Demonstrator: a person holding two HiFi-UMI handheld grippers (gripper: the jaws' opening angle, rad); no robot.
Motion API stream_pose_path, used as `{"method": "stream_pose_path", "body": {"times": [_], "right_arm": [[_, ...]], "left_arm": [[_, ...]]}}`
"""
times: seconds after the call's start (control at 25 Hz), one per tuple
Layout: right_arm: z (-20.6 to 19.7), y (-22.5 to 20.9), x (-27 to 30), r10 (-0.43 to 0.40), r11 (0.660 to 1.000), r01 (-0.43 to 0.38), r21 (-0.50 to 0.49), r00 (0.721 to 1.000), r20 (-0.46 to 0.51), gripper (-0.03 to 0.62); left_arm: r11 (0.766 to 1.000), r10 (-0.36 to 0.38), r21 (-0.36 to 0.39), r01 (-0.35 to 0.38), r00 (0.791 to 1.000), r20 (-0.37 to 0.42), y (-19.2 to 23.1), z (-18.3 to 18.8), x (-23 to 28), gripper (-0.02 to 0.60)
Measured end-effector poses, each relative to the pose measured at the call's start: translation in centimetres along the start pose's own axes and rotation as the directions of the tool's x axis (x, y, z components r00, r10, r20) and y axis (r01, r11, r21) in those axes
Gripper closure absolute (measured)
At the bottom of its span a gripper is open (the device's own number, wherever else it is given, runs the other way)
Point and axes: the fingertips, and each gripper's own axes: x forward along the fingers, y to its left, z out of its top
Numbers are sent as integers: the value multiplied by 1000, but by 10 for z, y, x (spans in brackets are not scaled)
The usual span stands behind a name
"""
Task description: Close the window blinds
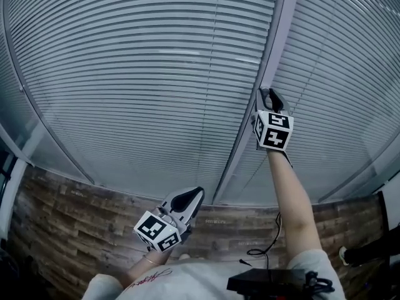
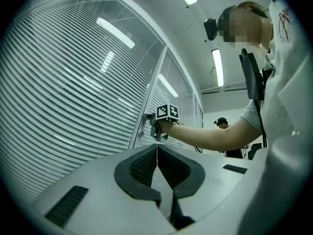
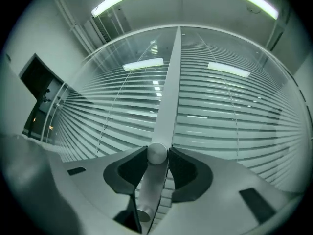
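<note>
Two claws are in view, and only one has hold of anything. My right claw (image 1: 270,94) is raised to the grey post (image 1: 247,142) that stands between the two glass panes (image 1: 112,142). Its jaws are closed on a round metal knob (image 3: 157,153) mounted on that post. One dark pad presses each side of the knob, so the jaws are held apart only by the knob itself (nothing else sits between them). Lower on the same post, near the bottom edge of the right gripper view, I see a second round stub (image 3: 136,213), clear of the pads.

My left claw (image 1: 196,194) hangs low in front of the person's chest, well apart from the window. It points towards the glass and the outstretched right arm. Its two pads meet along a thin line and it holds nothing.

The blinds (image 1: 144,74) hang behind the glass on both sides of the post and cover each pane as far as my views reach. Their slats run level, and the left gripper view shows thin dark lines between them (I cannot tell how far they are tilted). Long ceiling lights reflect in the glass. Below the window, the head view shows a wood-patterned floor (image 1: 75,220).
</note>
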Motion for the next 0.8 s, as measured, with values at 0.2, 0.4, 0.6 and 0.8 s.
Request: {"method": "stream_pose_path", "body": {"times": [0.2,0.4,0.6,0.8], "right_arm": [[1,2,-1,10,989,-9,-151,1000,2,450],[5,7,-4,-30,942,36,-335,999,21,461],[7,9,-5,-6,852,2,-523,1000,-5,462],[5,12,-4,20,683,-53,-728,998,-53,462]], "left_arm": [[1000,-23,0,23,1000,-2,0,-3,2,563],[1000,-18,-5,18,1000,-5,4,-3,-3,563],[1000,-6,-12,6,1000,-5,6,-1,-5,563],[1000,-2,-23,3,1000,2,5,-1,-7,563]]}}
